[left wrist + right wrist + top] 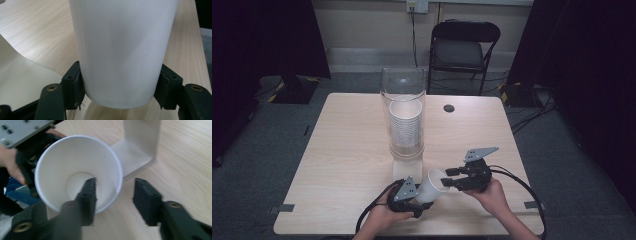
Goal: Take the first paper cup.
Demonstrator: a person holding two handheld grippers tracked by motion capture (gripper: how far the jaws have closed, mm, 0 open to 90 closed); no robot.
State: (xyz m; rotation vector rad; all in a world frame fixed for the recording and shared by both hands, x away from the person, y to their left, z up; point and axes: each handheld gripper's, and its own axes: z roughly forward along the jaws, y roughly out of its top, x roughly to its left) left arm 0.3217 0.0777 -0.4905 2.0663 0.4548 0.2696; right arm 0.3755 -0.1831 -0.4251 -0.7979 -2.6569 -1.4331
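Now one loose paper cup (pixel 432 186) is lying tilted in the left gripper (pixel 120 92), clamped near its base above the table (pixel 347 150). Meanwhile the right gripper (pixel 115 195) is straddling its rim, one jaw inside, not yet pinching. One dispenser (pixel 403 115) is holding one stack of cups (pixel 405 122).

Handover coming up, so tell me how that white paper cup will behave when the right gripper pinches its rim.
The paper cup looks thin-walled, so its rim would probably flex under a pinch. It is empty, likely very light. The left gripper clamps its base, so it should stay put.
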